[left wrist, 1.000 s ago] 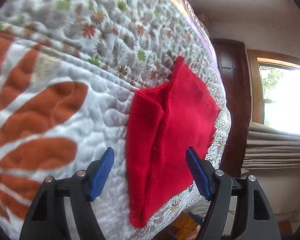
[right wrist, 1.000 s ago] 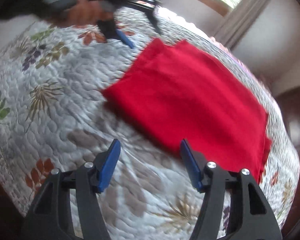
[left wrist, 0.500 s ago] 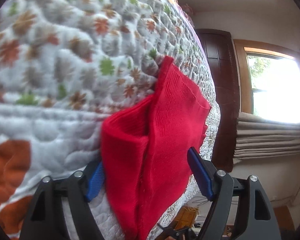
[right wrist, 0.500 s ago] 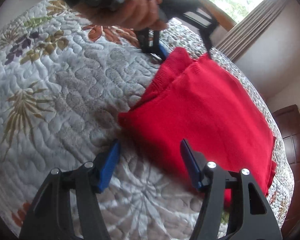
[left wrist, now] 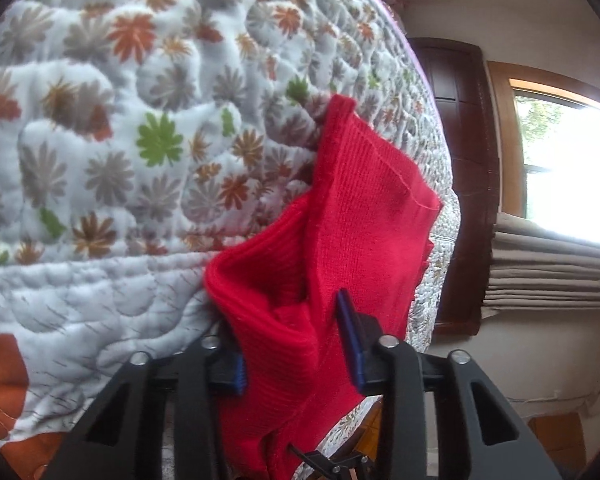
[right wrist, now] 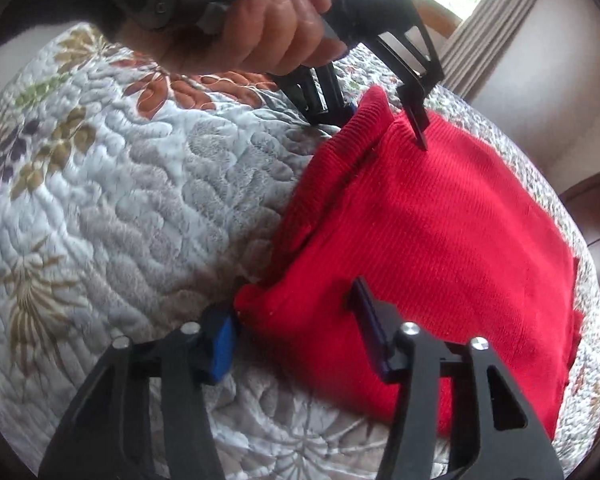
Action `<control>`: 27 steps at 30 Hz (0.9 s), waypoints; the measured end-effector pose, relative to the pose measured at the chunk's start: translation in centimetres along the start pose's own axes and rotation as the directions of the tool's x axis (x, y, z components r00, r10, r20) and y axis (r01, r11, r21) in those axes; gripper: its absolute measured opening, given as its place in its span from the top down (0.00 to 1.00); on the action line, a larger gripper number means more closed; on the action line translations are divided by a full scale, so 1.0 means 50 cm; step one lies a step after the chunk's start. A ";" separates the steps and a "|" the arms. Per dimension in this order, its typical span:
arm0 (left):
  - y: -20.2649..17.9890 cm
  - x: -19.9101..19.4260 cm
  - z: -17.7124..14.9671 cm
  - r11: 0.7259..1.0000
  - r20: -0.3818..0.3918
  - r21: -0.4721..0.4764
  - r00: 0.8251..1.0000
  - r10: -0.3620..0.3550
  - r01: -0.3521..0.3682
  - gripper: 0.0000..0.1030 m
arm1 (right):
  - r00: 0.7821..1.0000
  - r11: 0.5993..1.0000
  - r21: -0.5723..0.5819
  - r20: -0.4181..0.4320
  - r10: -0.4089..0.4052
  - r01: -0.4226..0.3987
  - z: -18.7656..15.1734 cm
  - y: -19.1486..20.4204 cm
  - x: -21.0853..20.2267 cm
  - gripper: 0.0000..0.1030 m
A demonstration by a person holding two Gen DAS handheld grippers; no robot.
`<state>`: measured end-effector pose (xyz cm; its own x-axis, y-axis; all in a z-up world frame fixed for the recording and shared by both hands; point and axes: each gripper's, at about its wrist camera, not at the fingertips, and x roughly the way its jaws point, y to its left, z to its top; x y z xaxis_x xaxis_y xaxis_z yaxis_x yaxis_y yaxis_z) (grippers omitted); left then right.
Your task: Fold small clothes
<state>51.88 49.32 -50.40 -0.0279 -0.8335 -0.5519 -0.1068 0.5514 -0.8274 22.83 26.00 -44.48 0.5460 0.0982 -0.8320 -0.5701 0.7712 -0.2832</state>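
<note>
Honestly risky: left gripper and right gripper fingers spread around red knitted garment corners, could snag quilted floral bedspread instead.

both wrist views close, sharing red garment

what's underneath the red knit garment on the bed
The floral quilt lies under the red garment, showing all around it. Anything between them is covered; the garment's own folded layers hide that.
</note>
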 end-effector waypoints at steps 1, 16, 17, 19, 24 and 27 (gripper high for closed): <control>0.000 0.001 0.001 1.000 -0.004 -0.009 1.000 0.009 -0.009 0.71 | 1.000 1.000 0.015 -0.004 0.009 -0.009 0.003 -0.007 0.003 0.59; -0.085 -0.017 -0.008 0.998 0.005 -0.034 0.999 0.053 -0.053 0.80 | 0.997 0.985 0.158 0.020 0.068 -0.070 0.034 -0.095 -0.067 0.88; -0.096 -0.019 -0.010 0.998 0.007 -0.033 0.998 0.056 -0.056 0.80 | 0.997 0.983 0.168 0.024 0.070 -0.073 0.036 -0.102 -0.075 0.88; -0.119 -0.024 -0.013 0.998 0.009 -0.031 0.998 0.063 -0.062 0.80 | 0.997 0.979 0.188 0.037 0.073 -0.078 0.041 -0.114 -0.100 0.88; -0.185 -0.031 -0.020 0.997 0.020 -0.023 0.997 0.078 -0.078 0.80 | 0.994 0.966 0.241 0.068 0.080 -0.094 0.053 -0.159 -0.149 0.88; -0.230 -0.030 -0.025 0.996 0.026 -0.013 0.996 0.086 -0.085 0.80 | 0.993 0.959 0.266 0.088 0.076 -0.097 0.059 -0.192 -0.180 0.88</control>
<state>51.90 44.21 -39.92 -0.0110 -0.7820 -0.6232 -0.1171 0.6200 -0.7758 25.19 19.57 -32.87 0.5529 0.2114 -0.8060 -0.4364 0.8975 -0.0641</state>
